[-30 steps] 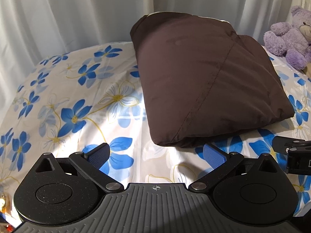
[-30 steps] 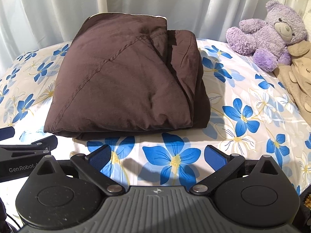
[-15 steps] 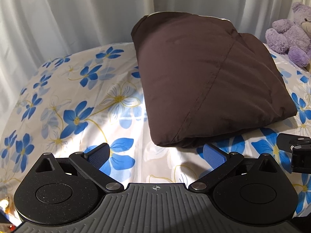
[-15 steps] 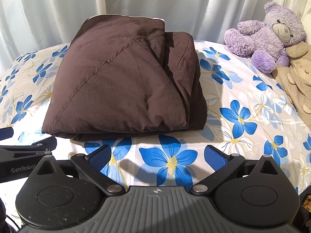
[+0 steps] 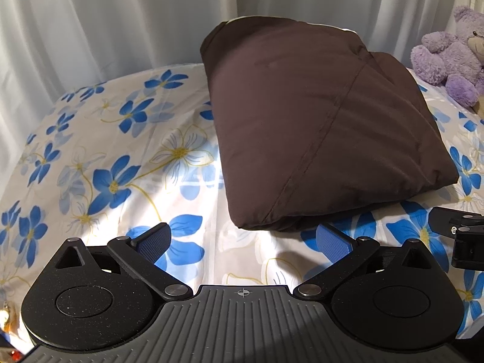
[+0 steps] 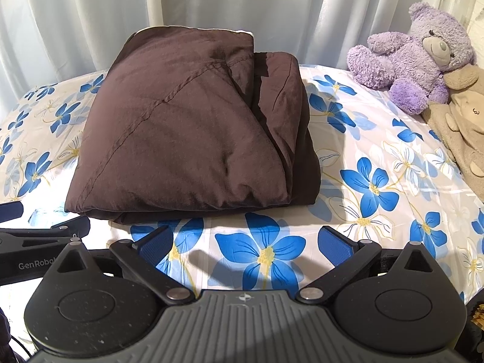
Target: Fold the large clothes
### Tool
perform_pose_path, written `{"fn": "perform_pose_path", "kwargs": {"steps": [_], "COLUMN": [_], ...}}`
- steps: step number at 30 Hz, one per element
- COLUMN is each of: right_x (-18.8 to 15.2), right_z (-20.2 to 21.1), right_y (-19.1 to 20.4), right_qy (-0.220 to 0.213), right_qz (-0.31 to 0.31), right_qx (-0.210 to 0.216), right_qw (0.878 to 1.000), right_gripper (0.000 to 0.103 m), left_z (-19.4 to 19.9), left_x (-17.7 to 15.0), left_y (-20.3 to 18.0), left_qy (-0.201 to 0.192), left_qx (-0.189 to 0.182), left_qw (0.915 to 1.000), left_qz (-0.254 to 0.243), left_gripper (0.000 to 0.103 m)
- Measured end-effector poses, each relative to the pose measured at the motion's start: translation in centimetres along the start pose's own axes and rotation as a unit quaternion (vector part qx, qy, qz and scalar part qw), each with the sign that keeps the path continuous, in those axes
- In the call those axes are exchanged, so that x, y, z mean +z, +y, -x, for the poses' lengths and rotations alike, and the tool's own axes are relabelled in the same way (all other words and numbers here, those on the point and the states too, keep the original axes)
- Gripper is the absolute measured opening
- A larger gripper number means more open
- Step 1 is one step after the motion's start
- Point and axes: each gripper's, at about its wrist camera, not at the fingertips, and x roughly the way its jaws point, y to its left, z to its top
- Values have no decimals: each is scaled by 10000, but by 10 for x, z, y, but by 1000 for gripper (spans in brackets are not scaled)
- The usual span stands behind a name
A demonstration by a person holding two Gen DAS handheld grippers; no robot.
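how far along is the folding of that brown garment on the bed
Done, by the look of it: the brown garment lies as a compact folded bundle on the flowered sheet. In hand: nothing; the left gripper and right gripper are both open and empty, short of its near edge. Left: perhaps only tidying the layered right side.

The one thing I can read is white lettering, "GenRobo", on the side of the black plastic left gripper [image 6: 36, 243] where it pokes in at the left edge of the right wrist view; the word runs behind the other gripper's body, so its end is cut off. A small dark mark sits on the beige plush toy [image 6: 462, 118], too small to make out.
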Motion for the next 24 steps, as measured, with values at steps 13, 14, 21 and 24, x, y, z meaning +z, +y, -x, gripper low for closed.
{"fn": "perform_pose_path", "kwargs": {"steps": [13,14,21,24], "right_x": [1,1,1,1], "right_z": [3,3,4,4], "right_y": [-4,-4,-7,-6], "right_qy": [-23,-23,-28,-26], "right_qz": [-21,-25,-14,-18], "right_qx": [-43,-43,-59,-83], "right_qw": [10000,10000,10000,10000], "right_gripper": [102,102,102,102], "left_z": [0,0,0,0], "left_x": [2,1,2,2], "left_y": [-4,-5,-6,-6], "left_qy": [15,19,61,56], "left_qx": [-146,-145,-198,-197], "left_qw": [9999,9999,9998,9998], "left_qz": [15,7,43,68], "left_gripper": [103,103,103,103]}}
